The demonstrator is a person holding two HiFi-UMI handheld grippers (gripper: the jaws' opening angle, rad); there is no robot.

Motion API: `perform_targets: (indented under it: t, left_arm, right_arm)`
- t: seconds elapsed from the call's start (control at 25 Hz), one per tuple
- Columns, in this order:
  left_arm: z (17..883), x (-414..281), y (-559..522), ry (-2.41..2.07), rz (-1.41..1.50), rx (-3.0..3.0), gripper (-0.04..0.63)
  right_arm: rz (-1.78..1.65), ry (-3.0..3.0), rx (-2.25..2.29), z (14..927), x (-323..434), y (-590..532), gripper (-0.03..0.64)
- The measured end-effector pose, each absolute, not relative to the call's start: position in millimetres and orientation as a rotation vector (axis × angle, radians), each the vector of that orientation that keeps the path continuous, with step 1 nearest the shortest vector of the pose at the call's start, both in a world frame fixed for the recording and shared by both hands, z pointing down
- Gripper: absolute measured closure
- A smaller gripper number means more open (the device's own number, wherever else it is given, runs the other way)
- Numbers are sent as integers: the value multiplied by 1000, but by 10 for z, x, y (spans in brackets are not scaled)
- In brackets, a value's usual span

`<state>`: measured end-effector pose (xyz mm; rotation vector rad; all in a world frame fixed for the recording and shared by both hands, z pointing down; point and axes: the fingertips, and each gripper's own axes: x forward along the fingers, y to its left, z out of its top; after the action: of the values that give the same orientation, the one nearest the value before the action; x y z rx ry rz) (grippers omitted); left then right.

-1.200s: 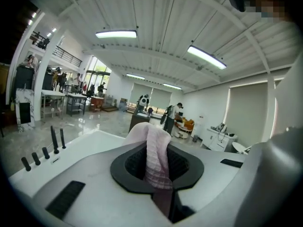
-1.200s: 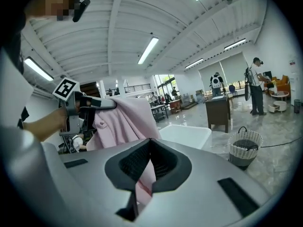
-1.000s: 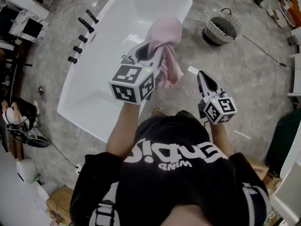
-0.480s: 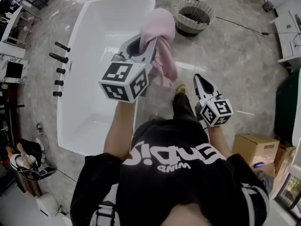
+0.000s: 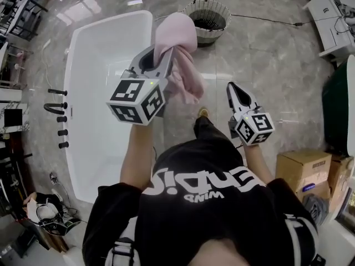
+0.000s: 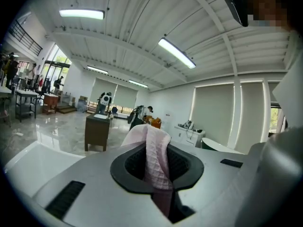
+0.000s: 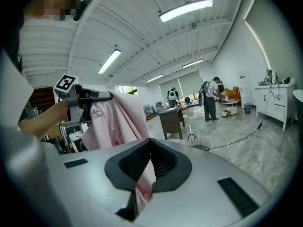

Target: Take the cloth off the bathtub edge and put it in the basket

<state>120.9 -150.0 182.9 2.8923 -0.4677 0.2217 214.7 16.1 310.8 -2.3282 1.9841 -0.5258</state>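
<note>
Since a second ago both of my grippers have swung away from the bathtub [image 5: 97,71]. It filled the middle of the head view then and now lies along the left side. The cloth hung over its right rim before; now it hangs clear of that rim, over the grey marble floor [image 5: 272,54]. The basket [image 5: 209,35] stood at the top right corner of the view and has come round to top centre, just beyond the cloth.

That basket is round and white-woven with a dark inside and a thin handle, and it sits on the floor just past the bathtub's far right corner.

The cloth [image 5: 180,60] is pale pink and soft. It is bunched in a rounded hump over the tip of my left gripper, with loose folds falling down the gripper's right side. The left gripper view shows a fine ribbed weave, with one fold standing up between the dark pads and the rest trailing down through the slot.

My left gripper [image 5: 166,51] is nearly closed and pinches that fold firmly, so it alone carries the cloth in the air between bathtub and basket.

My right gripper [image 5: 232,87] sits lower and to the right, apart from the cloth. Its jaws meet at the tips with nothing gripped. The pink seen through its slot is the cloth hanging beyond it.
</note>
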Motion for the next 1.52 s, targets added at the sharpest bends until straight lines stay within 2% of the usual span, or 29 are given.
perform_targets:
  t: [0.36,0.84,1.52]
  left_arm:
    - [1786,2194,-1692,-525,217,2885,540]
    - [1765,3274,-2296,-526,180,2890,540]
    - [1647,5020,-4152,-282,204,2907,540]
  right_arm:
    - [-489,2007,-2307,2976,3353,-127,603]
    - [-491,2052,-2255,3017,4257,-839,603]
    - [-520,1899,-2368,3012,5825,-2690,603]
